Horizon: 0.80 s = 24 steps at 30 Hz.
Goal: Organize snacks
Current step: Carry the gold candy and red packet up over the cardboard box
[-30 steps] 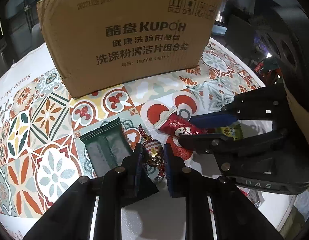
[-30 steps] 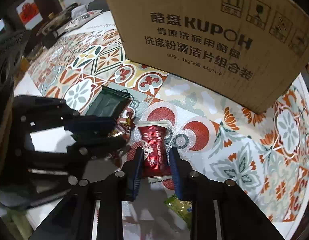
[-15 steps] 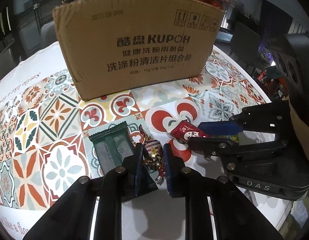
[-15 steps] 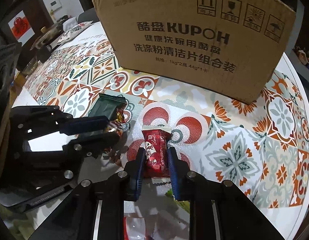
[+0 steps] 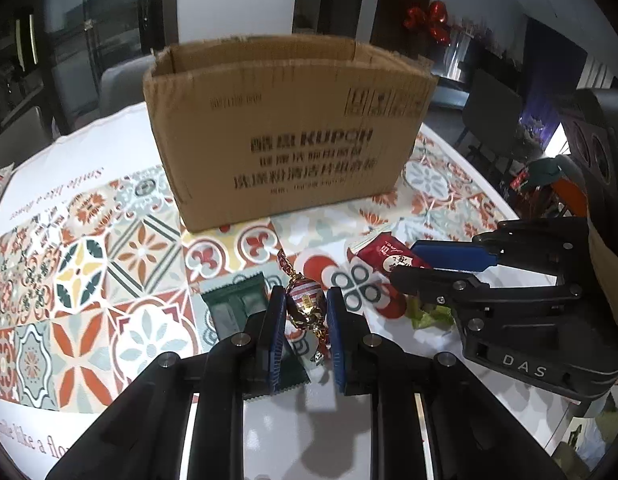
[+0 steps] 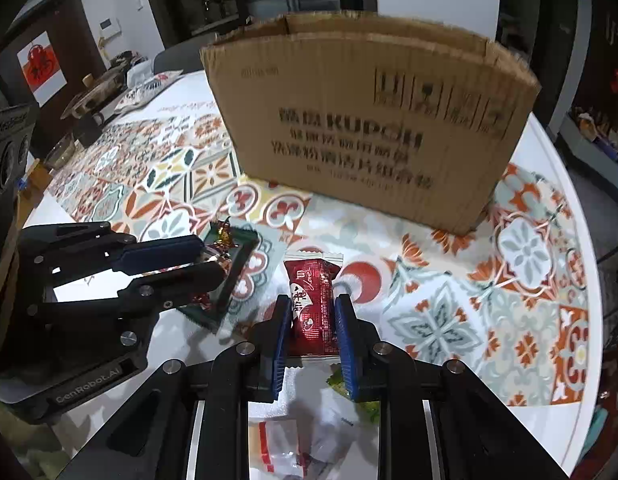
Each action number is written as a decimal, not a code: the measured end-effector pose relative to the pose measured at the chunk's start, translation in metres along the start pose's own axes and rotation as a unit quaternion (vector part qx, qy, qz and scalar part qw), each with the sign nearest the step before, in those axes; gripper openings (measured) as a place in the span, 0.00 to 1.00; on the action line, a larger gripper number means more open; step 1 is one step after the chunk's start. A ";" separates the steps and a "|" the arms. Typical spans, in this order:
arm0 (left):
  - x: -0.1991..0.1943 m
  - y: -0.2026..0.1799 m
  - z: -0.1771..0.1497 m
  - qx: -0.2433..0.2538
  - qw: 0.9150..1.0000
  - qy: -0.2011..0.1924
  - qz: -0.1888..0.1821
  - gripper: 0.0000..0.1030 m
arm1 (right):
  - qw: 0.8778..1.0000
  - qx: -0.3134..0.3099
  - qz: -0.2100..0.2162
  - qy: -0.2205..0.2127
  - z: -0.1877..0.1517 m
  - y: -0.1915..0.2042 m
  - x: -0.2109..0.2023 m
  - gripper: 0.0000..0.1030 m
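Left tongs (image 5: 301, 308) — clamped on a twist-wrapped sweet in red, white and gold foil (image 5: 304, 304), now raised clear of the worktop (image 5: 49, 264); a second ago it lay on the patterned cloth in front of the open brown cardboard box (image 5: 285, 140), with the fingers set either side.

Right tongs (image 6: 312, 328) — clamped on a glossy red snack sachet with white crimped ends (image 6: 311, 300), likewise lifted since the earlier frames; it hangs in front of the box, nearer its right end.

Both views now sit higher: the box's open top rim shows, where before only its printed front wall did. Judgement: both pick-ups are made, and carriage over the rim and release into the box is what remains for these two.

Left on the worktop, in front of the box: a dark green flat wrapper (image 5: 237, 304), just beside the held sweet; a crumpled light green wrapper (image 5: 429, 316), partly behind the right tongs; a clear packet with red markings (image 6: 285, 444) (cut off at the frame's lower edge).

Not legible or hidden: the box's interior and any contents; its printed text, smeared by motion blur; the lower end of the sachet, masked by the fingers.
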<state>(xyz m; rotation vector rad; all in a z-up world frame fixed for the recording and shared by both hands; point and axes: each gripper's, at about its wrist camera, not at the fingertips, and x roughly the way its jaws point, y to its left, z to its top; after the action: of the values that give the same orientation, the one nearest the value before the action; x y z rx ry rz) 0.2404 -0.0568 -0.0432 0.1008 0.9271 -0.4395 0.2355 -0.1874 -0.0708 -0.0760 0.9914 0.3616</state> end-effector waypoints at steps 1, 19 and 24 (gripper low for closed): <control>-0.004 0.000 0.002 -0.002 1.000 -0.003 0.000 0.21 | 1.000 0.001 -0.003 -0.005 0.002 0.000 -0.004 0.23; -0.069 -0.008 0.069 0.011 0.996 -0.087 0.027 0.21 | 0.992 0.021 -0.025 -0.123 0.049 -0.002 -0.088 0.23; -0.074 -0.005 0.090 0.015 0.994 -0.101 0.038 0.21 | 0.990 0.021 -0.029 -0.140 0.065 -0.004 -0.098 0.23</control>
<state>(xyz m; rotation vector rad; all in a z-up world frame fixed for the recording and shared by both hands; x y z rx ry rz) 0.2677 -0.0620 0.0698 0.1162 0.7147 -0.3860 0.2410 -0.2021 0.0461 -0.0156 0.7177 0.2886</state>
